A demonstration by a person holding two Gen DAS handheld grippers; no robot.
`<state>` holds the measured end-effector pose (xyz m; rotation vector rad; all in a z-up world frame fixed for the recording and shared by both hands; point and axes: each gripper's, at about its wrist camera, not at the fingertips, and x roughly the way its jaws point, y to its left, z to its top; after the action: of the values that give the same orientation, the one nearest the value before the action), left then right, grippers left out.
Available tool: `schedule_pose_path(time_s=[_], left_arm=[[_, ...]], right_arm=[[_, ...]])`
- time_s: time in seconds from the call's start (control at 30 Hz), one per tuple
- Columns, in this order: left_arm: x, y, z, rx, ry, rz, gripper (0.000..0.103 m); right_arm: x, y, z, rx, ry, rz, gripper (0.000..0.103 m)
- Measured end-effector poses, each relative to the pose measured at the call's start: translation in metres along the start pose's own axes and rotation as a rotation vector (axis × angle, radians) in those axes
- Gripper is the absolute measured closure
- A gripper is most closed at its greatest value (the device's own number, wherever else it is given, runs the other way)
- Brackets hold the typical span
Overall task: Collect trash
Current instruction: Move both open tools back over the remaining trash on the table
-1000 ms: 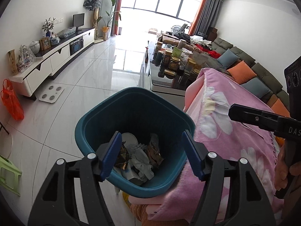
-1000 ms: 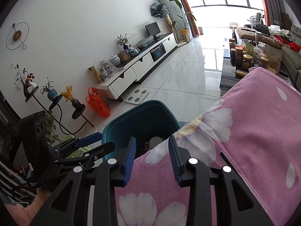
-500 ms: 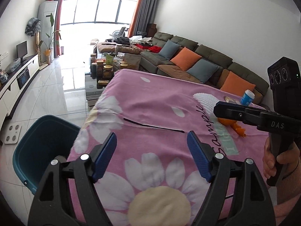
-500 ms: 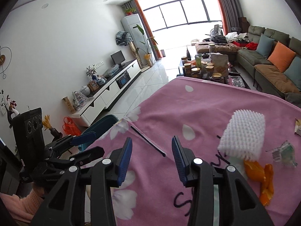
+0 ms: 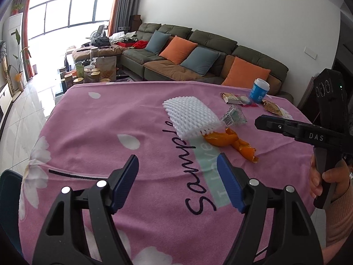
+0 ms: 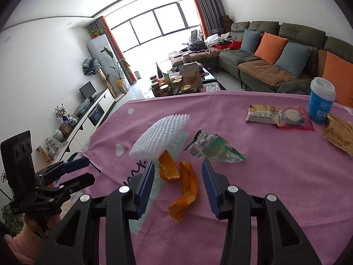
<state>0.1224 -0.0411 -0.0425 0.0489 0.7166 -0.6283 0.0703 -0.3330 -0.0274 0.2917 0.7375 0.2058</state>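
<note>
On the pink flowered tablecloth [image 5: 114, 119] lie orange peel [image 6: 186, 185] [image 5: 229, 140], a white foam fruit net [image 5: 190, 116] [image 6: 160, 138], a crumpled silver-green wrapper [image 6: 215, 149] [image 5: 235, 116], snack packets [image 6: 279, 116] and a brown wrapper [image 6: 338, 135]. My right gripper [image 6: 177, 173] is open and empty, its fingers on either side of the orange peel, just above it. My left gripper [image 5: 177, 173] is open and empty over the cloth, short of the net. The teal trash bin's rim [image 5: 7, 194] shows at the table's left edge.
A blue paper cup [image 6: 321, 102] [image 5: 259, 90] stands at the far right of the table. A green sofa with orange and blue cushions [image 5: 198, 55] stands behind it. A cluttered coffee table [image 6: 178, 82] is beyond the far edge.
Both grippers swung from the trash bin at the table's left edge to the trash on the table. The right gripper now straddles the orange peel. Both stay open.
</note>
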Motion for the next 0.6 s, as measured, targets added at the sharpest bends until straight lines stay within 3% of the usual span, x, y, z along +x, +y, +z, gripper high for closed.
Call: schedule_pose_path(time_s=[0.17,0.4,0.6], left_arm=[[0.027,-0.013,0.013,0.025,0.037,-0.008,0.032],[0.062,-0.009,0.028,0.01,0.094,0.0,0.045],[0.08,-0.005,0.037,-0.001,0.123,-0.012,0.064]], right_arm=[[0.007,-0.01,-0.019,0.024,0.05,0.007,0.061],[0.012,-0.012,-0.035,0.039,0.078,0.031,0.061],[0.015,-0.013,-0.035,0.054,0.085,0.038,0.061]])
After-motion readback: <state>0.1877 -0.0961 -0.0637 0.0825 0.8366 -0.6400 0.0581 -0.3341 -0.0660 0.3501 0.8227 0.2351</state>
